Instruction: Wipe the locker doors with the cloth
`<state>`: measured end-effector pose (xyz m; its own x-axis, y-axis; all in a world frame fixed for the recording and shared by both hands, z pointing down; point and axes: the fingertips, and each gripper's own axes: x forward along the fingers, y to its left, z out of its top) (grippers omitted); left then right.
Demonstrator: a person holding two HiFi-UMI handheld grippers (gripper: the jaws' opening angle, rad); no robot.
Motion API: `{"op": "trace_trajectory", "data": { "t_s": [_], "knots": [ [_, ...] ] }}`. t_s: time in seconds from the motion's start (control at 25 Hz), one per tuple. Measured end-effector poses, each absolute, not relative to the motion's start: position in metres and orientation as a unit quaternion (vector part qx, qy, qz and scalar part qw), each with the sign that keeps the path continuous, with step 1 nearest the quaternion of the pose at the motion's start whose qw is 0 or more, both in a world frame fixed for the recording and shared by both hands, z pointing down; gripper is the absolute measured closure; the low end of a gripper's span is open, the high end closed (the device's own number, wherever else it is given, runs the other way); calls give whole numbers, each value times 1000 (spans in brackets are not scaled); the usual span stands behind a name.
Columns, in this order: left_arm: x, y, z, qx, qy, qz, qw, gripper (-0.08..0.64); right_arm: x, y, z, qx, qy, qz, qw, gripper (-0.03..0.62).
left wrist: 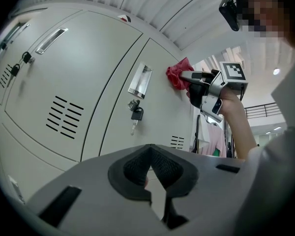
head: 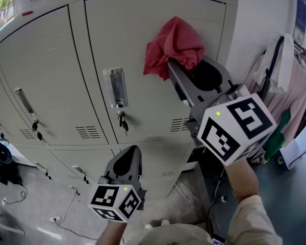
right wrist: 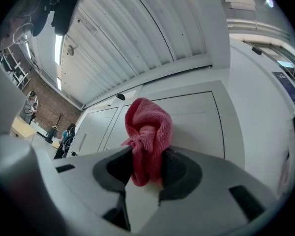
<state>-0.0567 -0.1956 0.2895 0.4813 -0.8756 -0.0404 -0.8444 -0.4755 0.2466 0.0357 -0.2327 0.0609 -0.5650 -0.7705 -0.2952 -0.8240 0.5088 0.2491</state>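
A red cloth (head: 173,47) is bunched against the upper part of a beige locker door (head: 143,34). My right gripper (head: 174,68) is shut on the cloth and holds it to the door. In the right gripper view the cloth (right wrist: 147,136) sticks out from between the jaws, in front of the door (right wrist: 201,122). My left gripper (head: 124,160) hangs lower, in front of the lower lockers, shut and with nothing in it. From the left gripper view the cloth (left wrist: 176,76) and the right gripper (left wrist: 188,77) show at the upper right, beyond the left gripper (left wrist: 150,150).
The door has a metal handle (head: 115,87) and a key (head: 123,122) hanging in its lock. More locker doors (head: 41,80) run to the left. Clothes (head: 285,96) hang on a rack at the right. Cables (head: 66,213) lie on the floor.
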Motion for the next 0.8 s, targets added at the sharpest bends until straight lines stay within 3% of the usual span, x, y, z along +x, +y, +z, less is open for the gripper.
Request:
{"op": "trace_trajectory", "data": {
  "t_s": [0.8],
  "knots": [
    [-98,-184,294,830,-541,-92,102,554,-43,-230,57,-407,890,190,78,456]
  ]
}}
